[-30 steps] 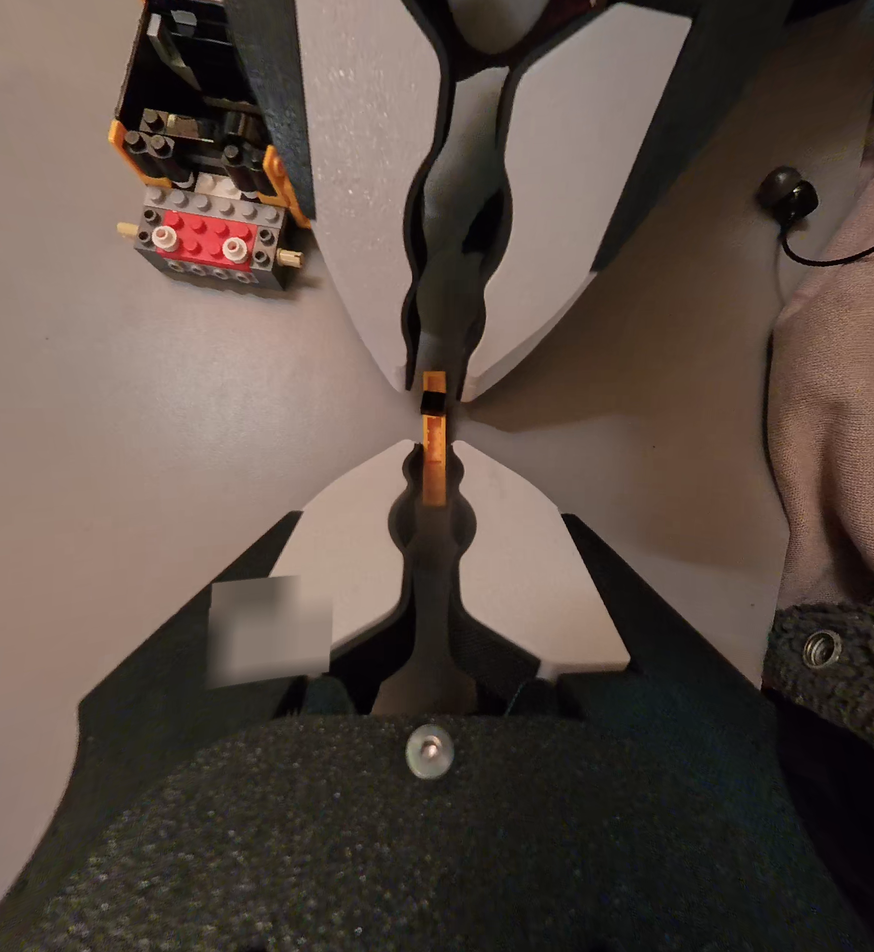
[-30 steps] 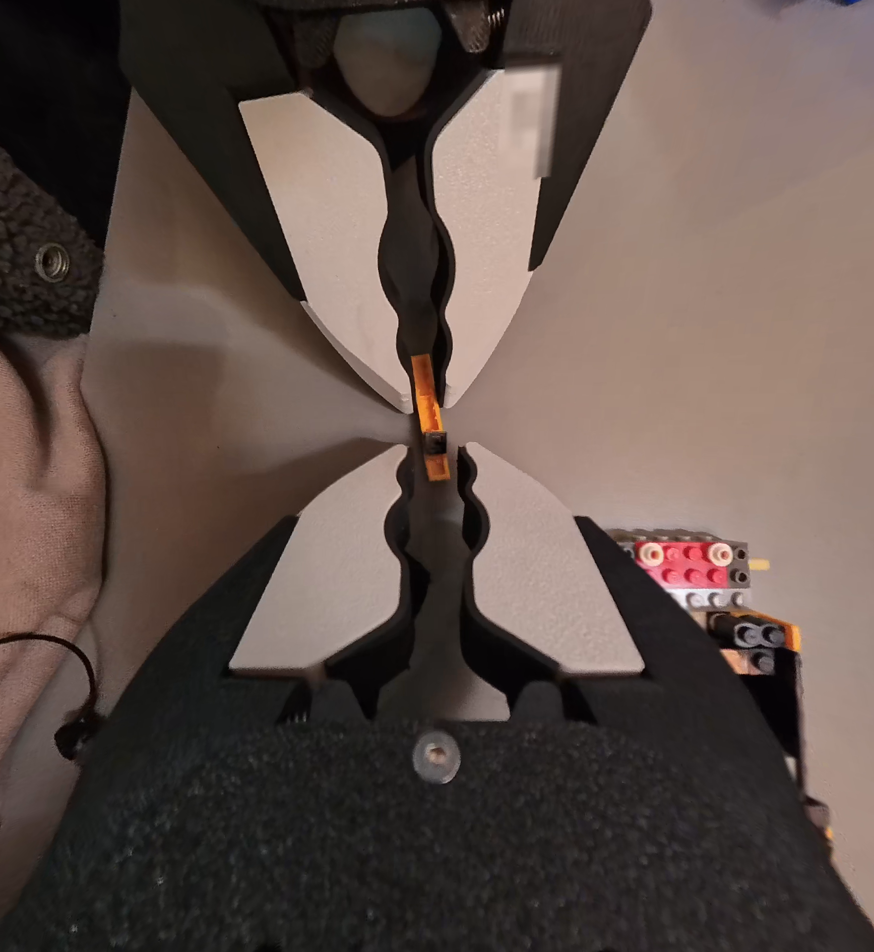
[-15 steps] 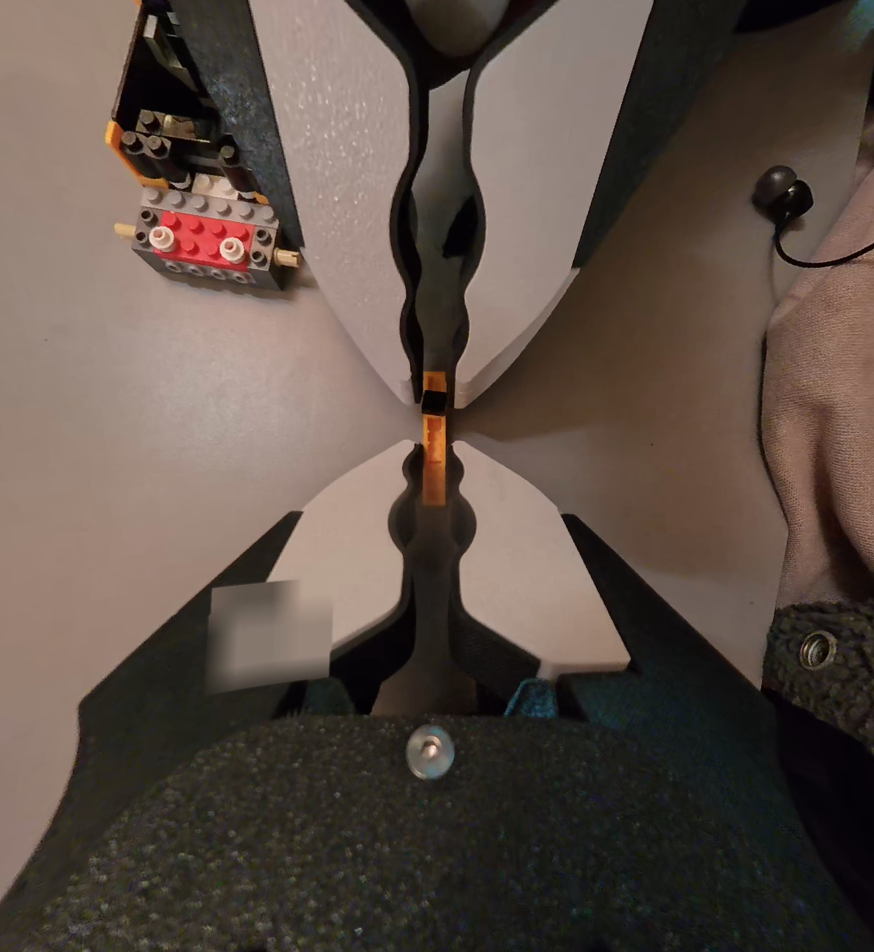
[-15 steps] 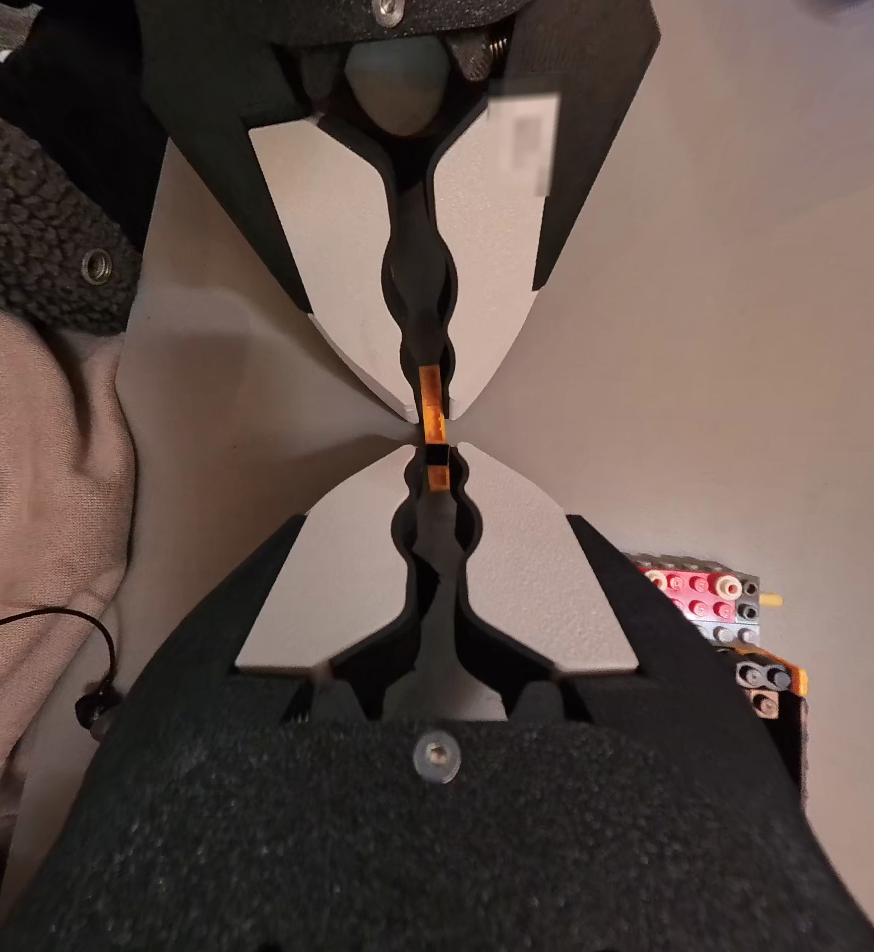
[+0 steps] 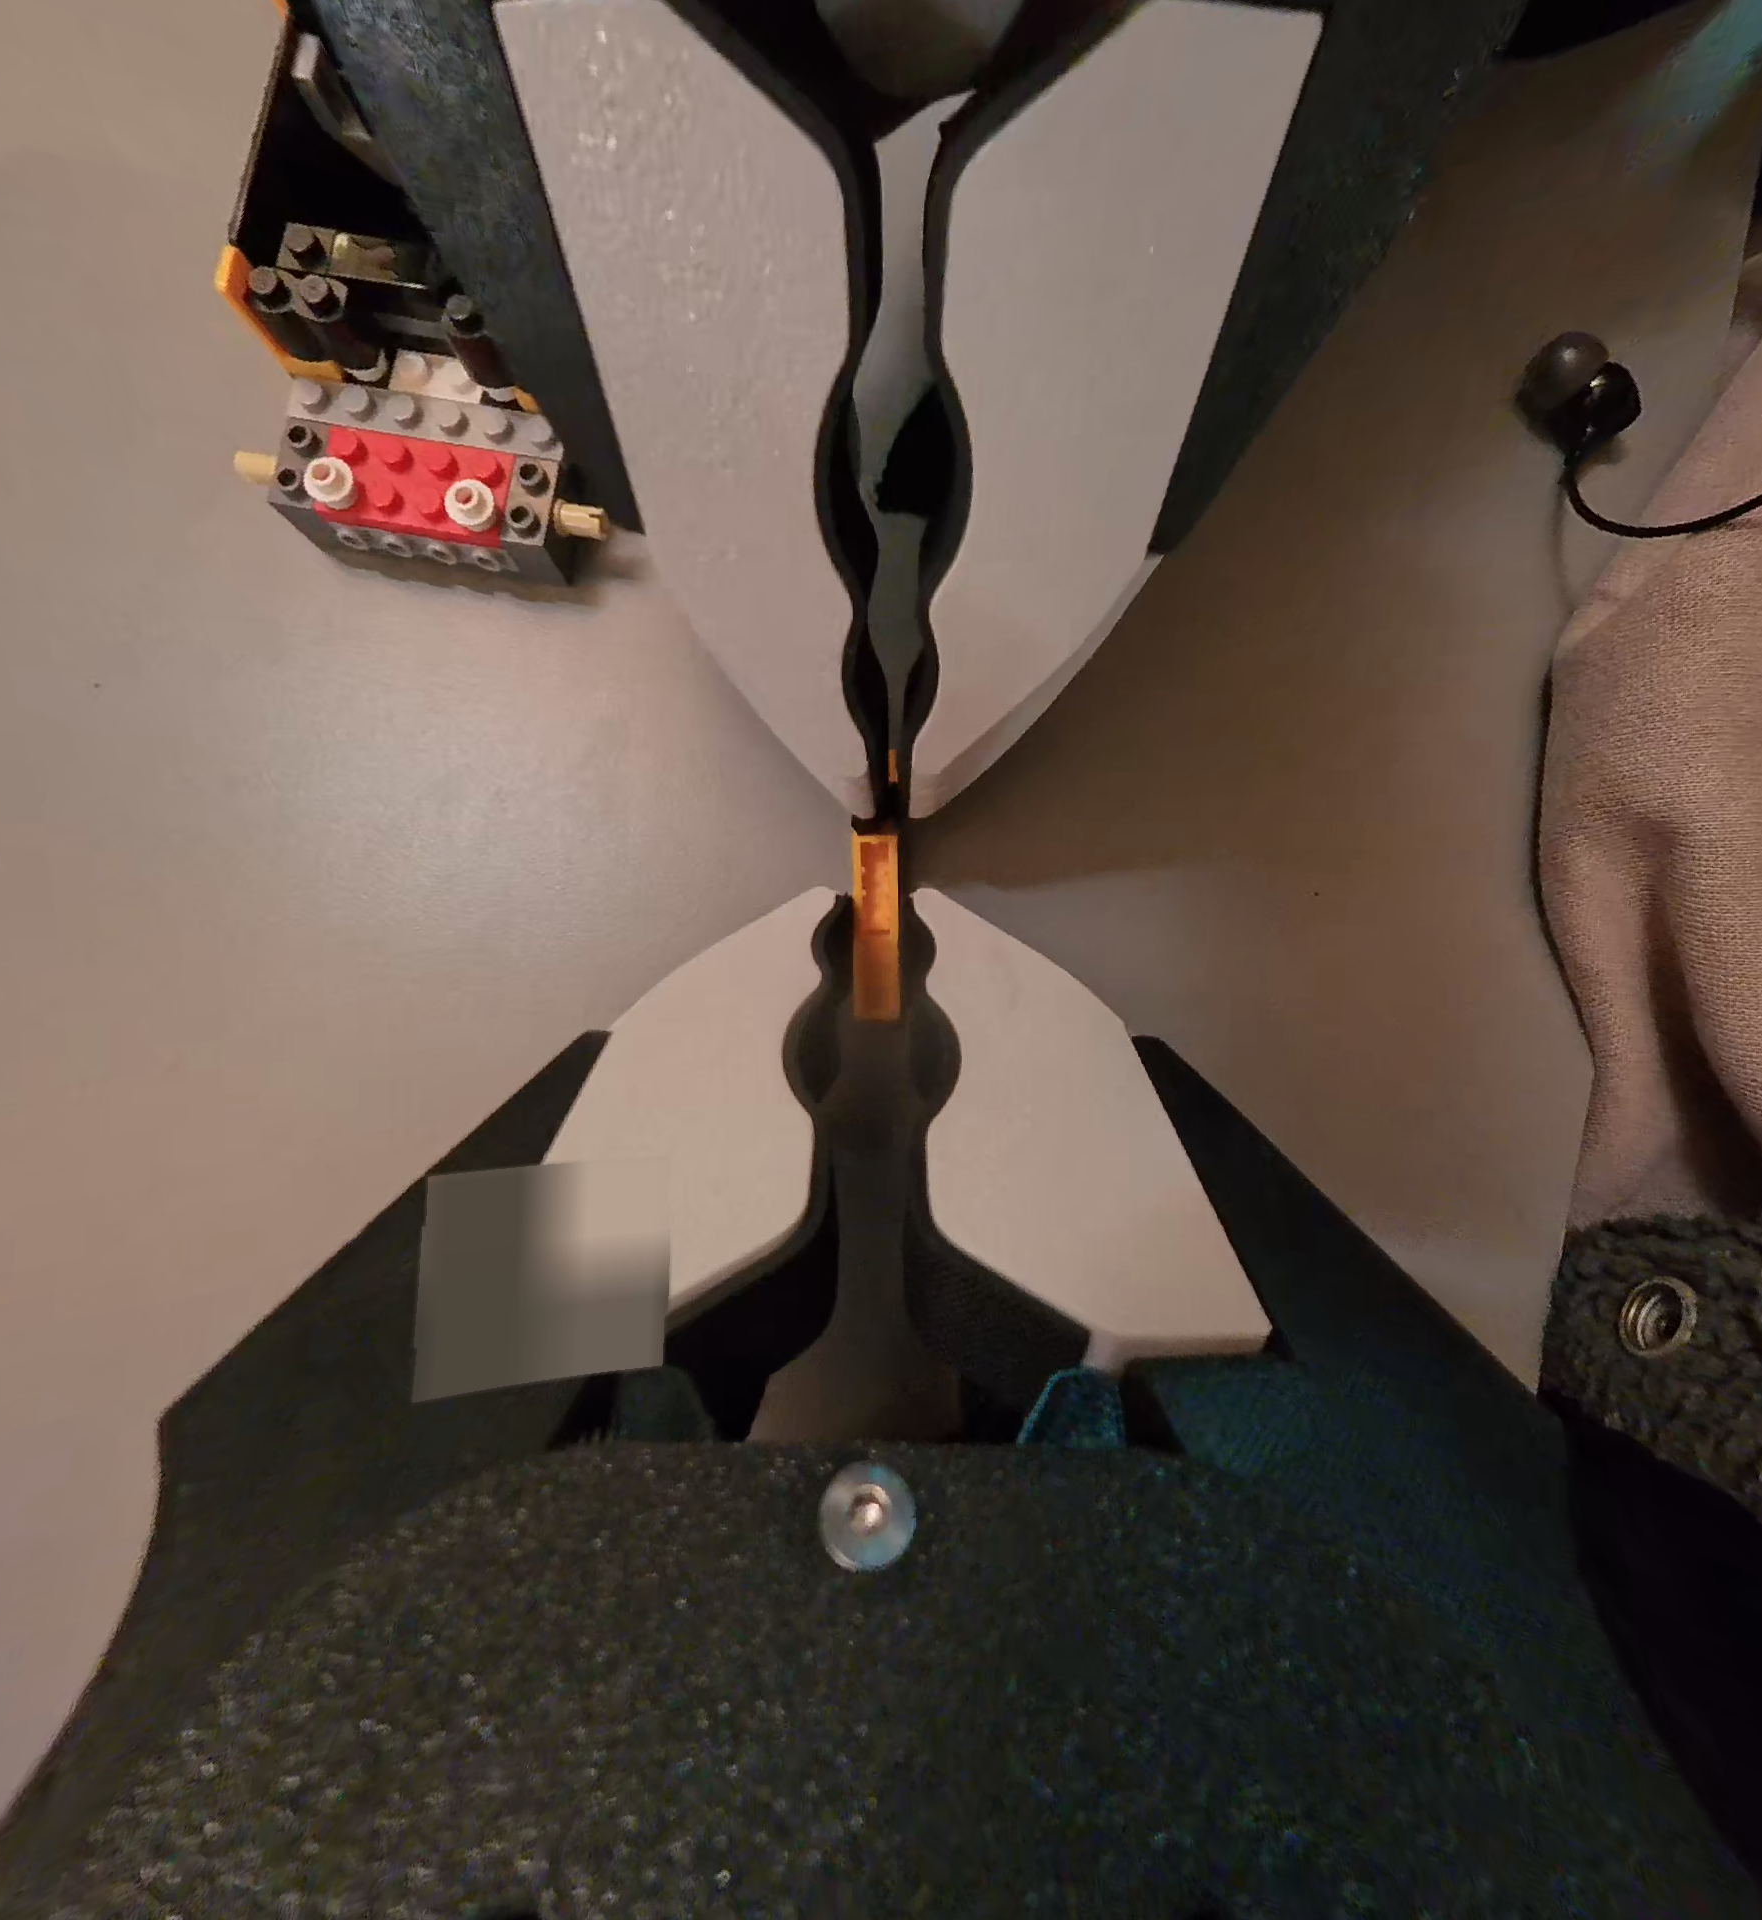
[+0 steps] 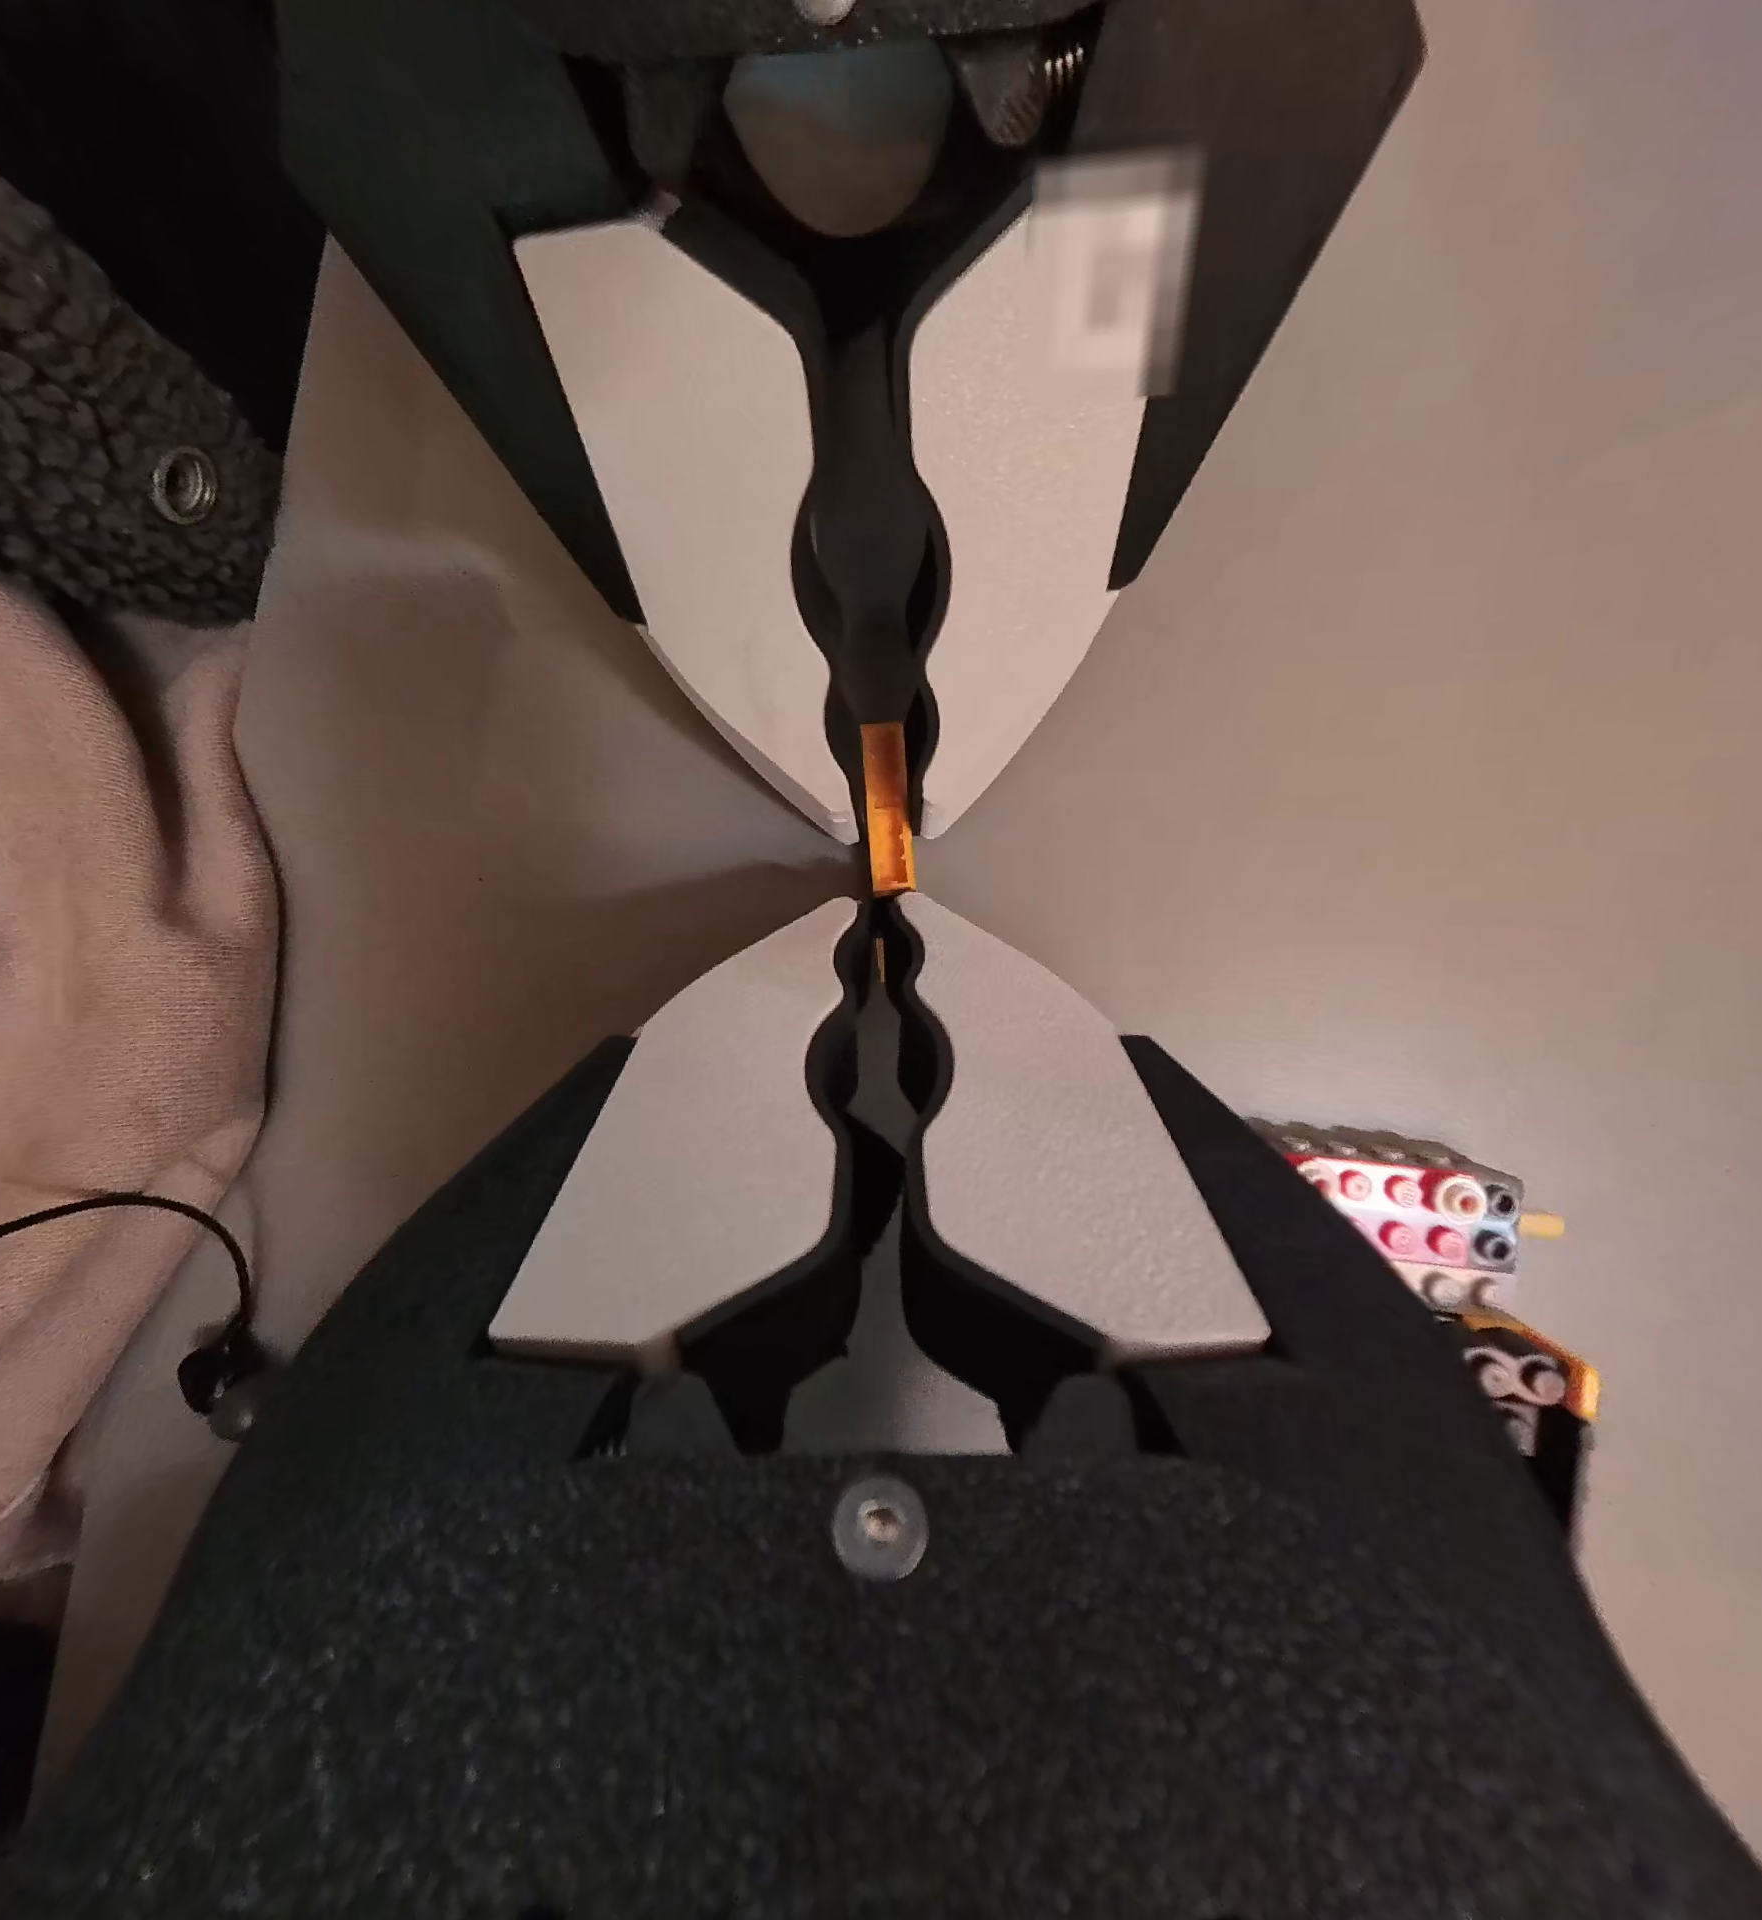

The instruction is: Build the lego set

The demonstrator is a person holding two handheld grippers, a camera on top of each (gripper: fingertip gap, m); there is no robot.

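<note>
- The left claw (image 5: 877,914) clamps a narrow orange plastic brick (image 5: 877,883) above the pale grey surface (image 5: 233,935), both pads pressing its sides.
- The right claw (image 6: 882,920), tip to tip with it, is pinched almost together at the brick's far end; 1 orange sliver shows between its fingers.
- A red, grey and black toy-brick model (image 5: 420,488) stands beside the right claw.
- A black earbud (image 5: 1573,390) lies near the surface's edge by beige cloth (image 5: 1708,831).

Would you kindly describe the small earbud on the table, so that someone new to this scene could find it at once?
In the left wrist view, start at the pale grey table and follow its right side to the beige cloth. Just off the cloth's upper edge lies the black earbud, a thin black wire trailing from it onto the fabric. Unlike the colourful brick model at the upper left, it is small, rounded and plain black.
</note>
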